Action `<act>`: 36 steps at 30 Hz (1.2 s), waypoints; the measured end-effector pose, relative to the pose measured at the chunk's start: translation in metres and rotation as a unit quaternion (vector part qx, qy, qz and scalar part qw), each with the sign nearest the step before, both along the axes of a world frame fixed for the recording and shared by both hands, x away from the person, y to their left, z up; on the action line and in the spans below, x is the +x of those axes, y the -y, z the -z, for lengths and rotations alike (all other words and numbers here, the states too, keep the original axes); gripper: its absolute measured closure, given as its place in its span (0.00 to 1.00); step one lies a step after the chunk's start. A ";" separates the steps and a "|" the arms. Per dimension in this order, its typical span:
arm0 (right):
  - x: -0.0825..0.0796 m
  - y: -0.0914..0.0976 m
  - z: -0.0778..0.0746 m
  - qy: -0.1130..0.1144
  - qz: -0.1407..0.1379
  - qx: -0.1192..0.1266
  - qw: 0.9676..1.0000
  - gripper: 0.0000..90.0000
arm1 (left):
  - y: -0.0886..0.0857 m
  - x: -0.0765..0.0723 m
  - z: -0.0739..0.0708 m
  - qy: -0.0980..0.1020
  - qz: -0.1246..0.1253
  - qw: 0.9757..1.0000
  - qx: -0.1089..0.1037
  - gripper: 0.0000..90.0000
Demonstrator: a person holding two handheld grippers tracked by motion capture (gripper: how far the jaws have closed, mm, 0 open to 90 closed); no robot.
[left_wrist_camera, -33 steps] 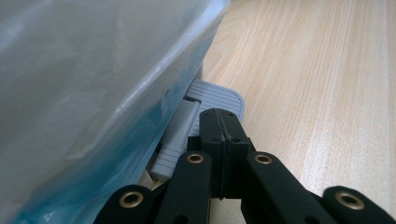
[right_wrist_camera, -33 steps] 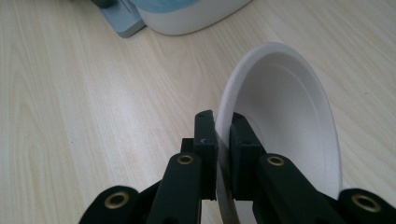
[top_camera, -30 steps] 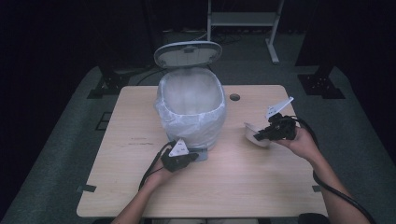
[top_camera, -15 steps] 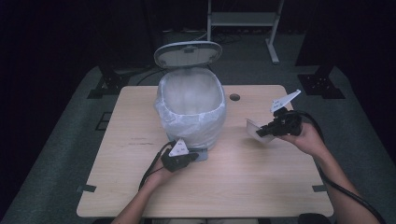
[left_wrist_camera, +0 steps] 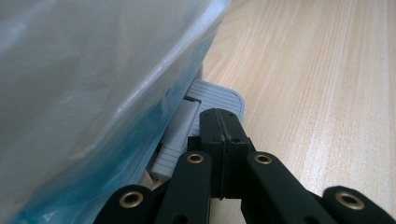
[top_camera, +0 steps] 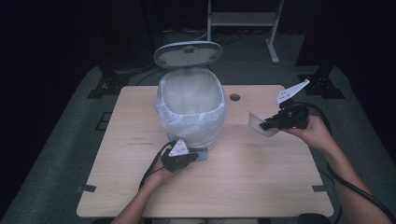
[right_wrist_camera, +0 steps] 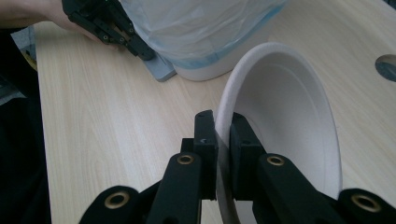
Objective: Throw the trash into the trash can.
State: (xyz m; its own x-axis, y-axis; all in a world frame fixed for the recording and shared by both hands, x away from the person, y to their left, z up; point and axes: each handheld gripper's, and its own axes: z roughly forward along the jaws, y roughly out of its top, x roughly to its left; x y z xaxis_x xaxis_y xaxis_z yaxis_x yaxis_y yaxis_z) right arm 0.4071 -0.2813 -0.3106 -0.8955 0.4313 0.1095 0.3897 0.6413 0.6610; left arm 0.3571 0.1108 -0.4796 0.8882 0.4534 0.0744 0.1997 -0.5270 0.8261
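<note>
Pedal bin [top_camera: 191, 109] w/ plastic liner, lid up, sits mid-table [top_camera: 140, 186]. Left gripper [left_wrist_camera: 219, 126], jaws closed w/ nothing between, tips on the bin's pedal [left_wrist_camera: 217, 95] at the bin's 6 o'clock. Right gripper [right_wrist_camera: 223, 133] at the bin's 3 o'clock, held above the table, jaws clamped on rim of a white bowl [right_wrist_camera: 289, 121], tilted on edge.

White bowl [right_wrist_camera: 285, 126] (tilted, empty) above table
</note>
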 end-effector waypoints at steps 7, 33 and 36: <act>-0.002 0.000 -0.015 0.003 -0.003 0.007 1.000 0.92 | 0.000 0.000 0.000 0.000 0.000 1.000 0.000 1.00; -0.017 -0.009 -0.088 0.039 -0.027 0.012 0.999 0.92 | 0.000 0.001 0.000 0.003 0.001 1.000 0.005 1.00; -0.018 -0.010 -0.095 0.043 -0.030 0.011 0.999 0.92 | 0.000 0.000 0.000 0.003 0.000 1.000 0.005 1.00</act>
State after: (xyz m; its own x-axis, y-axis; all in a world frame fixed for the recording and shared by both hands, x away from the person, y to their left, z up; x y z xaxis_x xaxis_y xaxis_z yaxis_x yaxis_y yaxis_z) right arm 0.3886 -0.2711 -0.2160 -0.9259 0.3756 0.0405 0.2933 0.6471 0.7037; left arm 0.3576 0.1110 -0.4792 0.8882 0.4519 0.0835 0.1946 -0.5346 0.8224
